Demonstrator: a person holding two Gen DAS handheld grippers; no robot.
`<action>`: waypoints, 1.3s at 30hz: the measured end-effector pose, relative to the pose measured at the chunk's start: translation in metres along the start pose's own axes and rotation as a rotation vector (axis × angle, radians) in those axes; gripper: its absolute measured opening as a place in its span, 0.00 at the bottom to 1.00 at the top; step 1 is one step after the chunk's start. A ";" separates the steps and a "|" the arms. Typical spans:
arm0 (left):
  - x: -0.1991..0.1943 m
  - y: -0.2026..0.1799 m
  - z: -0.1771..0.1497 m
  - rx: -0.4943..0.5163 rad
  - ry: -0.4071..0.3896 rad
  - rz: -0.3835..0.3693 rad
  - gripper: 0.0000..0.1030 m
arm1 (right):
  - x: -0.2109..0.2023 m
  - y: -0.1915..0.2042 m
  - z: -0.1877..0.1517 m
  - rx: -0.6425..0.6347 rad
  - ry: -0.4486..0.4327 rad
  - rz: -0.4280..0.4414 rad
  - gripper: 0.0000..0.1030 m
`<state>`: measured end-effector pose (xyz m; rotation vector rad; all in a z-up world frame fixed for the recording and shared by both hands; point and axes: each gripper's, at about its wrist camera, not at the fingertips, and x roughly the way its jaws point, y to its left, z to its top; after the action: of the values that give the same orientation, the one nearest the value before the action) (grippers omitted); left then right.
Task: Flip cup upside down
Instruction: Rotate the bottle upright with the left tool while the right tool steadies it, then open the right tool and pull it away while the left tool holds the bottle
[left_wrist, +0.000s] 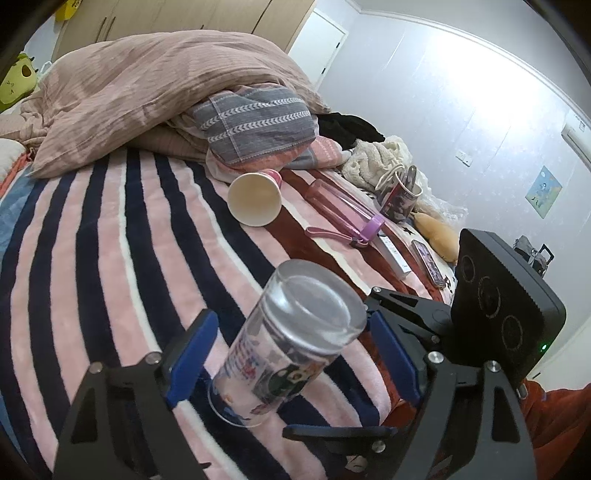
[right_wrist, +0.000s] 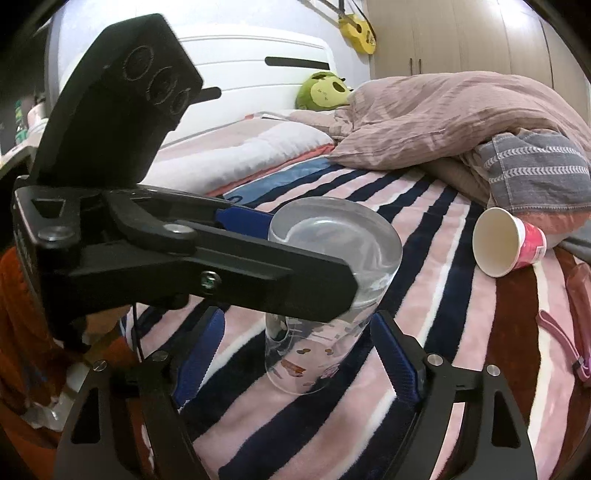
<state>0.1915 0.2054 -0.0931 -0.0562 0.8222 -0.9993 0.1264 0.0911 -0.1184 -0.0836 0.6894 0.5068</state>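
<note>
A clear glass cup (left_wrist: 284, 343) with printed pictures stands upside down on the striped blanket, its thick base up and its rim on the fabric. It also shows in the right wrist view (right_wrist: 325, 295). My left gripper (left_wrist: 291, 354) is open, its blue pads on either side of the cup with gaps. My right gripper (right_wrist: 295, 350) is open too, straddling the cup's lower part without touching. In the left wrist view the right gripper (left_wrist: 373, 373) reaches in from the right. In the right wrist view the left gripper (right_wrist: 314, 258) crosses in front of the cup.
A paper cup (left_wrist: 255, 197) lies on its side further back on the bed. Beside it lie a pink bottle (left_wrist: 340, 210), a mug (left_wrist: 399, 197), a phone (left_wrist: 428, 262) and a heap of quilts (left_wrist: 155, 96). A white pillow (right_wrist: 258, 147) lies at the headboard.
</note>
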 end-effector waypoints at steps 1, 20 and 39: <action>0.000 0.000 0.000 0.002 -0.001 -0.004 0.80 | -0.001 0.000 0.000 0.005 -0.004 -0.001 0.77; 0.002 0.005 0.004 0.017 -0.034 0.025 0.57 | 0.022 0.012 0.016 -0.059 0.012 -0.001 0.59; 0.019 -0.009 0.015 0.069 -0.031 0.013 0.59 | 0.017 0.000 0.012 -0.075 -0.034 -0.118 0.54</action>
<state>0.1996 0.1811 -0.0895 -0.0068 0.7582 -1.0119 0.1448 0.1014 -0.1201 -0.1849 0.6279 0.4199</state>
